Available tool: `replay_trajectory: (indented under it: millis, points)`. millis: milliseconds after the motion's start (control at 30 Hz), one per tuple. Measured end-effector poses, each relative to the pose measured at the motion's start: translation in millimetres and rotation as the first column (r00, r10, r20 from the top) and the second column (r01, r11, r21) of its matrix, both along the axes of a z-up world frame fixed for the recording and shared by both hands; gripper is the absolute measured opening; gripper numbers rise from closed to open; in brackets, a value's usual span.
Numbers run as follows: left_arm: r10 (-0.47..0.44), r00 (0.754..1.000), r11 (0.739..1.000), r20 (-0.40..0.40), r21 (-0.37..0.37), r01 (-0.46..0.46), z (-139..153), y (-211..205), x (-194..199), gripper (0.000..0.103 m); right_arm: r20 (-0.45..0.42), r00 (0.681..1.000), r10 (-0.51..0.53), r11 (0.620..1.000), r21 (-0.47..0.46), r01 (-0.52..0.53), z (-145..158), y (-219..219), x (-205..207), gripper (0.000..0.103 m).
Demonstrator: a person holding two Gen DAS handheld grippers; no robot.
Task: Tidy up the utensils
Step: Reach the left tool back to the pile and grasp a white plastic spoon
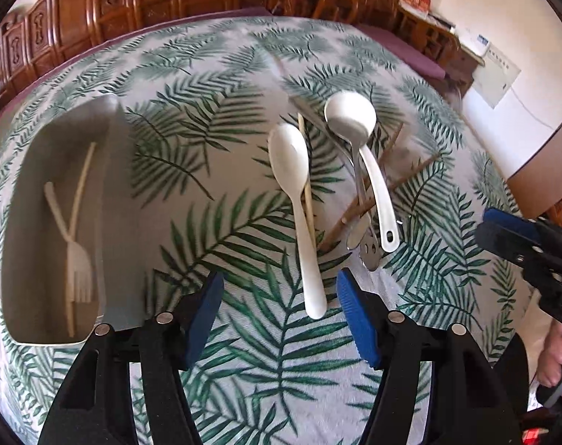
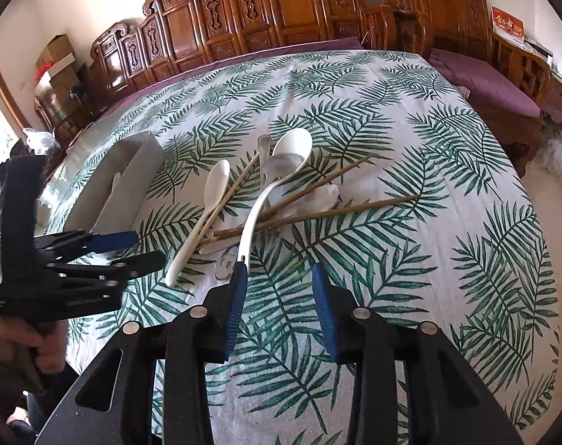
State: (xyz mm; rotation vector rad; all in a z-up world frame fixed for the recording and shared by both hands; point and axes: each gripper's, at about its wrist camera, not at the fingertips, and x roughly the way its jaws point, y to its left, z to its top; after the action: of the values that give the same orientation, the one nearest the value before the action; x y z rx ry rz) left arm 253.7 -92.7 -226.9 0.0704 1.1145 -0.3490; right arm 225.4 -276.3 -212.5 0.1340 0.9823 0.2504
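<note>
Reading the left wrist view first, landmark is the white slim spoon [image 1: 297, 200].
Left tongs [image 1: 279, 309]: spread, pinching nothing; the spoon's handle end lies between my tips, nearer the right-hand pad, no contact that I can see.
Spoon axis: running straight away from me, bowl far, handle near; a pale chopstick [image 1: 306, 170] lies along its right side.
Tray [image 1: 114, 170]: well left of the spoon, a white fork [image 1: 79, 267] already inside.
Right wrist view, same landmark [image 2: 203, 218].
Right tongs [image 2: 279, 298]: spread, empty; the white ladle [image 2: 270, 193], right of the spoon, ends just beside my left pad.
Nearer hand: left, in my judgement.
Pose: both tilted steeply down at the cloth.
</note>
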Motion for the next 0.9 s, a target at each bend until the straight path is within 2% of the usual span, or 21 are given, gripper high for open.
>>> replay_trajectory:
  millis: [300,500,567,667,900]
  points:
    - [-0.009,1.000,0.997,-0.007,0.075,0.009,-16.8,-12.2,6.7,0.045,-0.015,1.000,0.003,1.000,0.014,-0.002,-7.1,-4.5,-6.6,0.039]
    - [0.013,1.000,0.999,-0.016,0.036,-0.012,-14.4,-0.7,8.0,0.026,-0.015,1.000,0.015,1.000,0.017,-0.014,-7.9,1.3,-5.3,0.039]
    - [0.016,1.000,0.999,-0.016,0.030,-0.016,-13.3,1.7,7.8,0.016,-0.014,1.000,0.021,1.000,0.016,-0.021,-7.6,5.0,-5.1,0.039]
    - [0.019,1.000,1.000,-0.020,0.017,-0.019,-12.6,5.0,8.4,0.010,-0.013,1.000,0.028,0.999,0.016,-0.028,-6.9,9.0,-4.1,0.039]
    - [0.032,0.999,0.999,-0.025,-0.006,-0.033,-10.8,12.3,11.0,0.006,-0.017,0.999,0.031,0.999,0.014,-0.031,-8.1,10.7,-2.2,0.039]
